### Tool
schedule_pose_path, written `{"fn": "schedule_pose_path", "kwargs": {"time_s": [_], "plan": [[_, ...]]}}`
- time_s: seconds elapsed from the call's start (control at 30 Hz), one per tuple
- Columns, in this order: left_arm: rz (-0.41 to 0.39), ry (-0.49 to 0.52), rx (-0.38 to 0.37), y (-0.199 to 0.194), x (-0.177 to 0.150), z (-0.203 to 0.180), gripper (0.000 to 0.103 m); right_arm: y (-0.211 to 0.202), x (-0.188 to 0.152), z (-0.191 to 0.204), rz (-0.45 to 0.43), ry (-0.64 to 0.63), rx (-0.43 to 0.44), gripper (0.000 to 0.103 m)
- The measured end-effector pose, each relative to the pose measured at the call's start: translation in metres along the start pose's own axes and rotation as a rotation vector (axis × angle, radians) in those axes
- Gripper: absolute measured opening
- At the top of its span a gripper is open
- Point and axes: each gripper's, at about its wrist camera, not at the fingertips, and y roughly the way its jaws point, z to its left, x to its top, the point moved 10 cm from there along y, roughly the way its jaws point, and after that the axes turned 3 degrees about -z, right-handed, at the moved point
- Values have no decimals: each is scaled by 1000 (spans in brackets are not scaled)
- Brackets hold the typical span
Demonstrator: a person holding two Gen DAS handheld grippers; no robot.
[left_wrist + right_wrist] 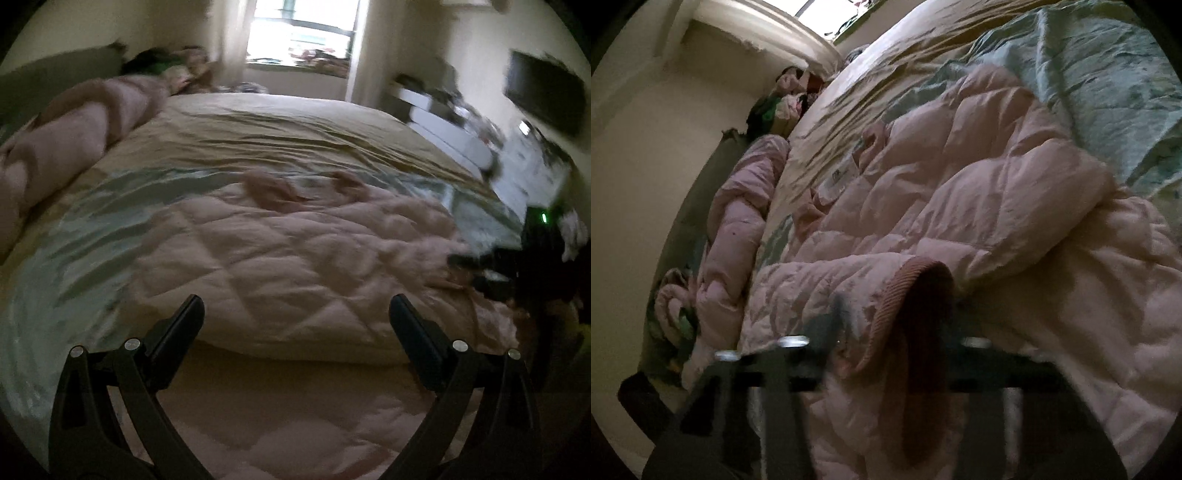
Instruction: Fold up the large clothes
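Observation:
A pink quilted puffer jacket (pixel 295 258) lies spread on the bed. My left gripper (pixel 295 314) is open and empty, hovering over the jacket's near edge. In the right wrist view the jacket (pixel 979 192) fills the frame, and its sleeve with a ribbed pink cuff (pixel 905 295) drapes between my right gripper's fingers (pixel 831 317). My right gripper (pixel 897 343) is shut on that sleeve near the cuff. The right gripper also shows at the jacket's right edge in the left wrist view (pixel 480 266).
The bed has a beige sheet (pixel 295 122) and a pale green patterned cover (pixel 74 240). A rolled pink duvet (pixel 74 140) lies along the left side. A white dresser (pixel 461 129) and dark screen (pixel 543 96) stand at the right. A window (pixel 303 33) is behind.

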Motion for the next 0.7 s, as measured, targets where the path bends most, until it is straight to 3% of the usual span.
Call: {"fn": "schedule_pose_path", "kwargs": {"time_s": [0.13,0.33,0.5,0.7], "plan": [[-2,-69,50,-6,-2,37,94,4,0,9,-3,-73,-19,7],[-5,-140,64,-9,3,64,94,-12,25,51,-87,-243,0,5],[-20,-165,82,-7,20,81,94,-40,72,101,-207,-414,11,5],[-6,-242,85,7,34,98,94,-34,117,108,-274,-556,-99,5]]}}
